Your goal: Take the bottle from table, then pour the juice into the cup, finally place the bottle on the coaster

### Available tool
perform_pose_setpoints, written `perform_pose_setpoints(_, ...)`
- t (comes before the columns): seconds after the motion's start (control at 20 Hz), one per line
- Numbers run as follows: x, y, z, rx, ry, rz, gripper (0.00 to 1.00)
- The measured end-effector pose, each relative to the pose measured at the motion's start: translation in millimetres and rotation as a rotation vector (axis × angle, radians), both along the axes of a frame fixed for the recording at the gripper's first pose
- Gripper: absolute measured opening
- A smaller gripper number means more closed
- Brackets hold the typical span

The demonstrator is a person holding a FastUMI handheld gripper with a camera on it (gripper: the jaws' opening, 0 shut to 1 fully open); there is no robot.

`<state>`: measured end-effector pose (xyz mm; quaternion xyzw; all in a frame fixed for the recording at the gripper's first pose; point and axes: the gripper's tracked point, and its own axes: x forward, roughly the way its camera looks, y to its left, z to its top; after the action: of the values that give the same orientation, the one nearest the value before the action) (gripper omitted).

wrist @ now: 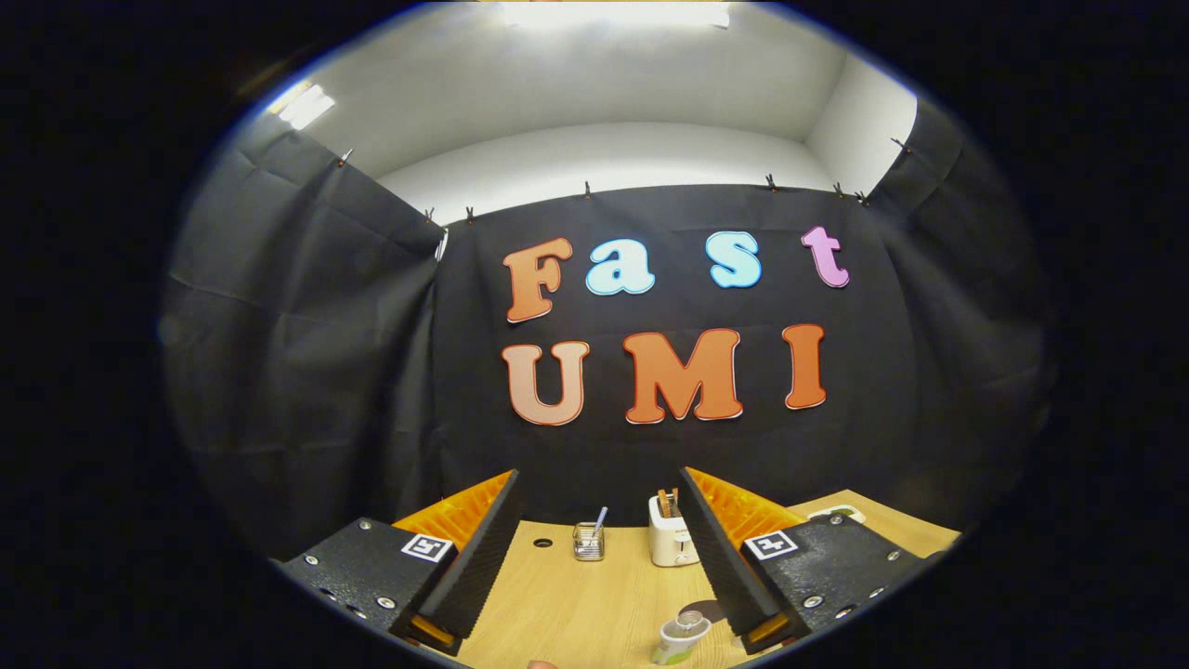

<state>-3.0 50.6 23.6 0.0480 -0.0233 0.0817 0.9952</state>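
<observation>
the gripper (594, 548) hovers above the tabletop (576, 604), jaws spread wide and holding nothing. the bottle (681, 637) stands upright below, close against the right jaw's inner face, so the coming move is judged a descent.

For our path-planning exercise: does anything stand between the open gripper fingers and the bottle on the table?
Nothing visible does. The gripper is open and empty, and the bottle lies low between its fingers, near the right one. The toaster and small glass stand beyond.

Matt light wood table (594, 595); open tongs (594, 534) with ribbed black pads (478, 557); glossy white toaster (671, 539); creased black cloth wall (307, 353).
</observation>
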Motion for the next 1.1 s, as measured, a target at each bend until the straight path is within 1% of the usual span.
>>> perform_pose_setpoints(0.15,4,-6,-7,0.004,0.016,-0.015,0.98)
perform_pose_setpoints(0.25,7,-13,-20,-0.002,0.041,-0.036,0.98)
perform_pose_setpoints(0.6,27,-39,-95,-0.002,0.196,-0.102,0.98)
perform_pose_setpoints(0.75,33,-46,-127,0.0,0.261,-0.112,0.98)
perform_pose_setpoints(0.9,36,-54,-158,-0.035,0.319,-0.138,0.99)
perform_pose_setpoints(1.1,37,-54,-197,-0.033,0.389,-0.142,0.99)
